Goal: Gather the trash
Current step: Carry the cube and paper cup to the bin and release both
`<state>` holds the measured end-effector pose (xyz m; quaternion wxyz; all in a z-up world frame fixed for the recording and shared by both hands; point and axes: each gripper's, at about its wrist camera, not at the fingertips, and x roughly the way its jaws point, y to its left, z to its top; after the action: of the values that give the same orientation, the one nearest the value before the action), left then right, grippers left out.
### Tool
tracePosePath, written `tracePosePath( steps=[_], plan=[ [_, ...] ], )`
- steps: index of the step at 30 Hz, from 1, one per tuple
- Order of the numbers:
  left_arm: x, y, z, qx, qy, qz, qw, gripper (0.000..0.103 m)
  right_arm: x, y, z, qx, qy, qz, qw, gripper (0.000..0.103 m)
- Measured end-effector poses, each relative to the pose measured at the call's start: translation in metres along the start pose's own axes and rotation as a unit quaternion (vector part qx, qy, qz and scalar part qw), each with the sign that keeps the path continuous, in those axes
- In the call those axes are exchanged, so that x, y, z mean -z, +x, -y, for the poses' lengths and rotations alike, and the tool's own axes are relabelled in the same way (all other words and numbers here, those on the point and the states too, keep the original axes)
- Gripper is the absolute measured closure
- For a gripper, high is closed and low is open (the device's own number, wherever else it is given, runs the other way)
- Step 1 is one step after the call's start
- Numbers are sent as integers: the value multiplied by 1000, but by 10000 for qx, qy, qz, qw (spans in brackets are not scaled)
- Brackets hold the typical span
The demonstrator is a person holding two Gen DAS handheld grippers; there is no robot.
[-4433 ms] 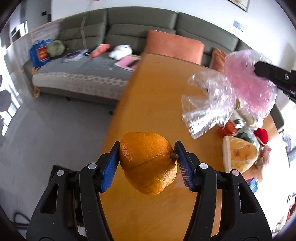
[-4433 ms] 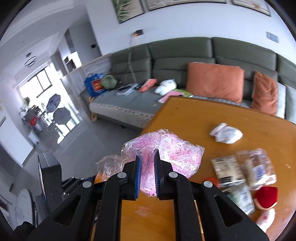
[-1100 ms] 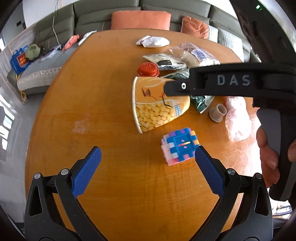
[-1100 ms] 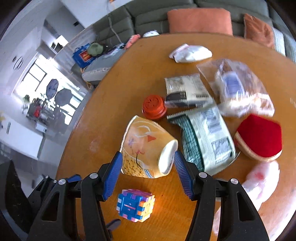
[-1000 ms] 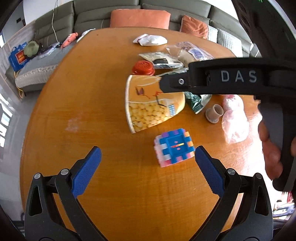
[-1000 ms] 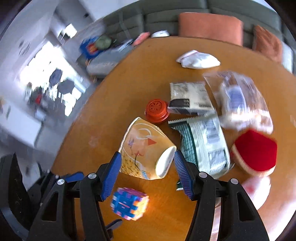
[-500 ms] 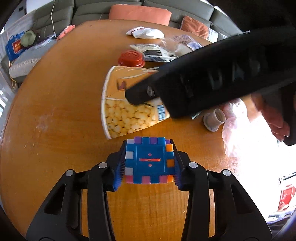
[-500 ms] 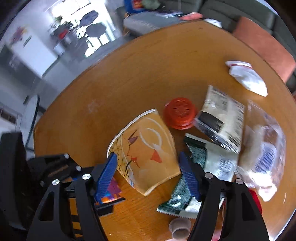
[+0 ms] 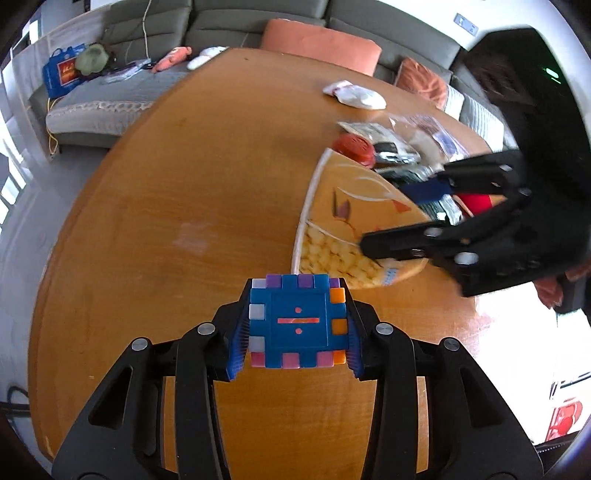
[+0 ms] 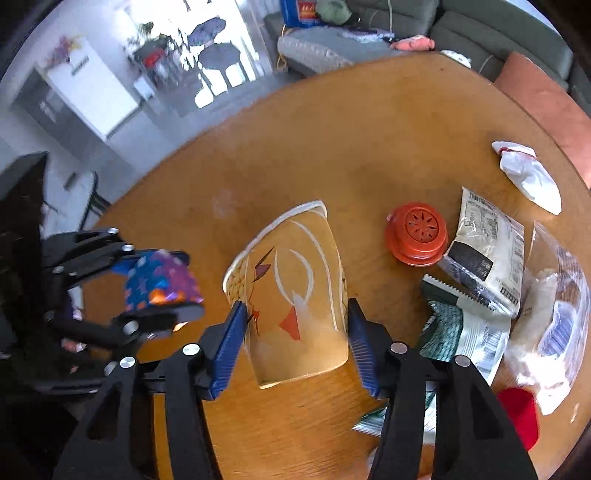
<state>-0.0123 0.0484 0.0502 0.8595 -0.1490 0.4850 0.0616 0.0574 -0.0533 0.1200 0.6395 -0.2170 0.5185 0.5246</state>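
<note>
A crushed paper popcorn cup (image 10: 295, 295) lies on its side on the round wooden table (image 10: 332, 147), rim towards the far side. My right gripper (image 10: 295, 343) straddles its lower half. Its jaws are closing and both blue pads (image 10: 229, 350) touch the cup's sides. In the left wrist view that same cup (image 9: 343, 221) lies under the right gripper (image 9: 399, 218). My left gripper (image 9: 297, 328) is shut on a blue puzzle cube (image 9: 298, 325) with coloured edge tiles, held above the table. The right wrist view shows the cube (image 10: 162, 284) at the left, blurred.
Right of the cup lie a red round lid (image 10: 415, 238), a white snack packet (image 10: 484, 251), a green packet (image 10: 461, 332), a clear bag (image 10: 554, 314), a crumpled white wad (image 10: 528, 177) and a red item (image 10: 517, 413). A grey sofa (image 9: 221, 22) stands beyond the table.
My left gripper closed on the puzzle cube and lifted it off the table. My right gripper rolled, came down around the cup and narrowed onto its sides.
</note>
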Motion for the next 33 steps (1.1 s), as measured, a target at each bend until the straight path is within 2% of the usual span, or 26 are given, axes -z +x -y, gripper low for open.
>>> tracePosePath(
  steps=[5, 8, 12, 21, 28, 33],
  plan=[
    [-4, -12, -19, -14, -1, 96, 10000, 62, -2, -26, -10, -8, 402, 652, 9971, 50],
    [-4, -25, -34, -12, 10, 177, 9998, 62, -14, -34, -21, 0, 573, 862, 9946, 50],
    [-9, -38, -58, -44, 74, 283, 9996, 62, -40, -31, -47, 51, 484, 1019, 9936, 49],
    [-7, -74, -138, -269, -135, 478, 9984, 62, -109, -2, -109, -109, 182, 1004, 9947, 49],
    [8, -97, -222, -647, -652, 537, 9943, 62, -158, 39, -169, -405, -189, 846, 9954, 48],
    [28, -111, -281, -967, -1102, 524, 9878, 62, -186, 69, -212, -572, -453, 716, 9948, 48]
  ],
)
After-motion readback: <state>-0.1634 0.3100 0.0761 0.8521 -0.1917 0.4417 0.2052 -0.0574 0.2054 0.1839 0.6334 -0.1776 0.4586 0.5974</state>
